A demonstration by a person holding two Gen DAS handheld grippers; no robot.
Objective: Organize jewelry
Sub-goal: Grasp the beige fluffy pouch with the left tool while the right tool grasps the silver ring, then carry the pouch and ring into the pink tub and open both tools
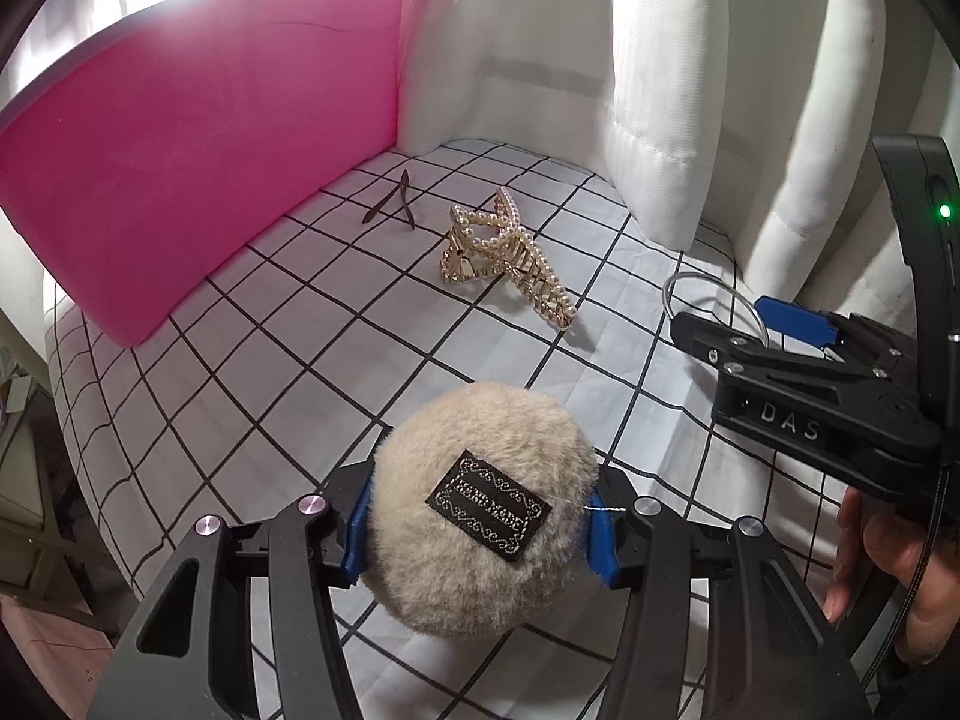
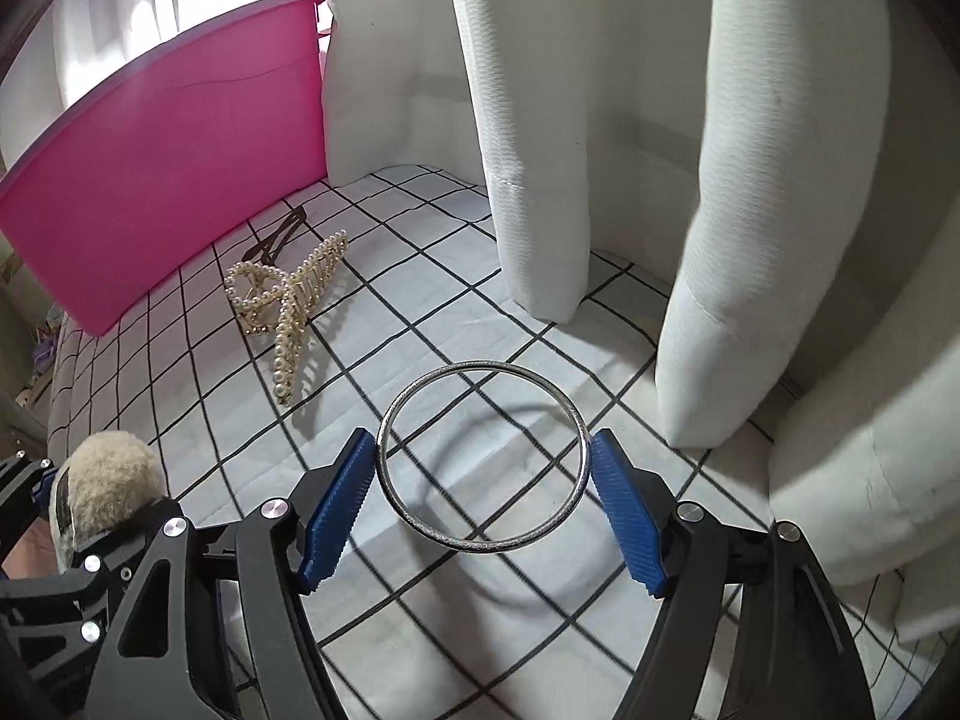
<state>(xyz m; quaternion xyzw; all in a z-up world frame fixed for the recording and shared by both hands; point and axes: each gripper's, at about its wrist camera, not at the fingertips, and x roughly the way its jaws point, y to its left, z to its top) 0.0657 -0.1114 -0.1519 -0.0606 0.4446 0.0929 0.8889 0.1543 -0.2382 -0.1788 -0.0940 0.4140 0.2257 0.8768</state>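
Left wrist view, lower centre: left gripper (image 1: 480, 531) clenched on a round beige fluffy plush hair accessory (image 1: 480, 510), blue pads pressed into its fur on both sides. A black woven label with silver scrollwork is sewn on the plush; its lettering is too blurred to read with confidence.

Right edge of the same view: right gripper (image 1: 780, 330), black body embossed "DAS" in raised letters, a green indicator light lit on the upright part above it. Part of a thin silver metal bangle (image 1: 708, 294) loops out from between its blue pads.

Right wrist view, centre: the bangle (image 2: 480, 456) sits between the two ribbed blue pads (image 2: 333, 504), each pad touching the ring's rim on its side, so the right gripper (image 2: 480, 498) grasps the bangle. The ring's shadow falls on the white cloth with black grid lines (image 2: 540, 630) beneath it.

Mid-frame in both views: a gold claw hair clip studded with pearls (image 1: 510, 258) lies on the grid cloth, well apart from both grippers. Just beyond it, near the pink plastic bin wall (image 1: 210, 150) at upper left, lies a dark thin hairpin (image 1: 390, 204).

White quilted padded panels (image 2: 528, 150) stand along the upper right
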